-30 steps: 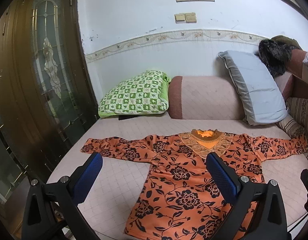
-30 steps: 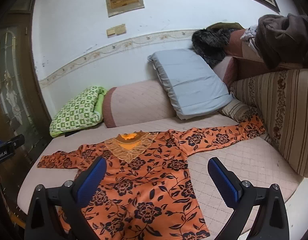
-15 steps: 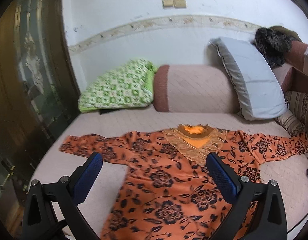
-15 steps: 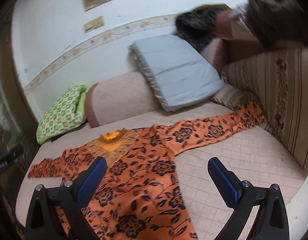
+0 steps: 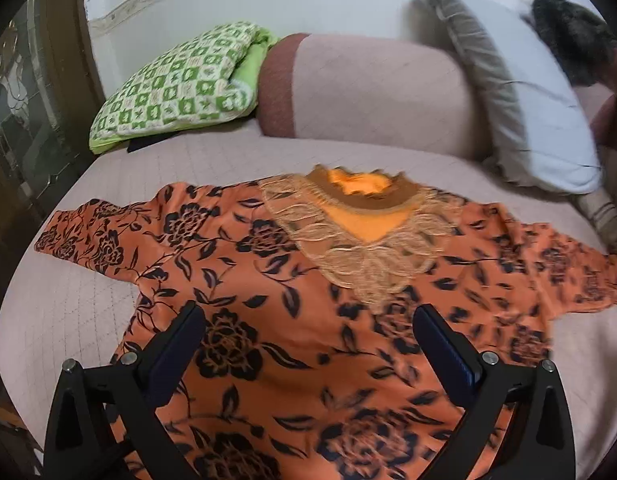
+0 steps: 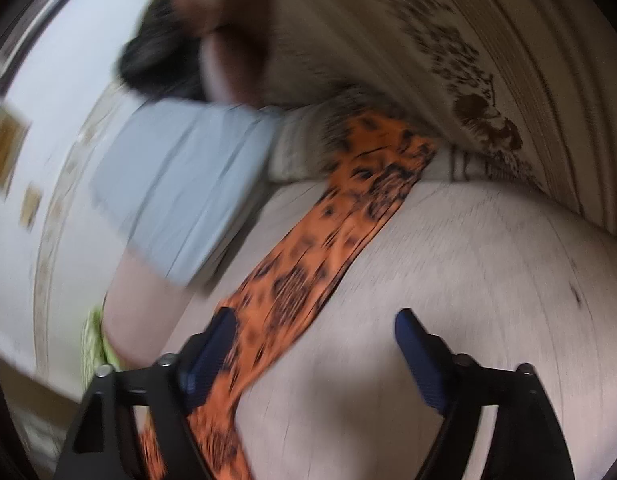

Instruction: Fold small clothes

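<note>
An orange blouse with black flowers (image 5: 308, 312) lies flat on the pink quilted bed, sleeves spread, its lace collar (image 5: 360, 240) toward the pillows. My left gripper (image 5: 308, 332) is open and empty, hovering over the blouse's chest. In the blurred right wrist view, the blouse's right sleeve (image 6: 328, 240) runs diagonally toward the striped sofa back. My right gripper (image 6: 314, 332) is open and empty, its left finger over the sleeve, its right finger over bare bedding.
A green checked pillow (image 5: 180, 84), a pink bolster (image 5: 372, 92) and a grey pillow (image 5: 528, 100) line the wall. A striped sofa back (image 6: 508, 80) borders the right. A wooden glass door (image 5: 20, 92) stands at left. Bare bed surface (image 6: 468, 260) lies beside the sleeve.
Both grippers moved in closer to the bed. The left lowered over the blouse's chest. The right swung right and tilted toward the right sleeve. Both stayed open.
</note>
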